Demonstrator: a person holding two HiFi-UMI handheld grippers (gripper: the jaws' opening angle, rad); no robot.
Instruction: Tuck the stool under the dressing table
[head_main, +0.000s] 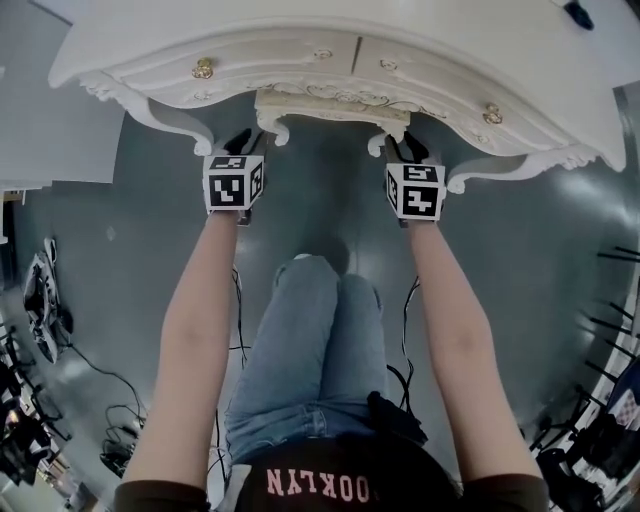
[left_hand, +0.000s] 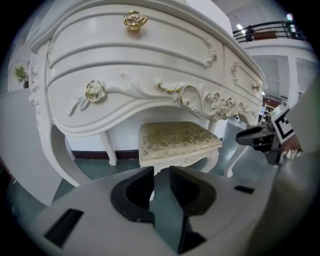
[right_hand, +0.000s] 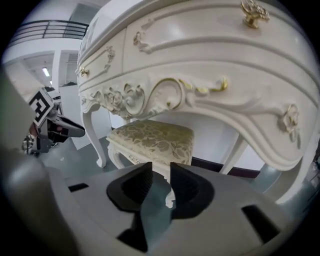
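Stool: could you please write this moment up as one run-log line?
stool: under dressing table | left gripper: open, empty, clear of stool | right gripper: open, empty, clear of stool

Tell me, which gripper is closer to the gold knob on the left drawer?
Left. The left gripper is close to the gold knob, just on the person's side of it. The right gripper is across the stool, on its far side.
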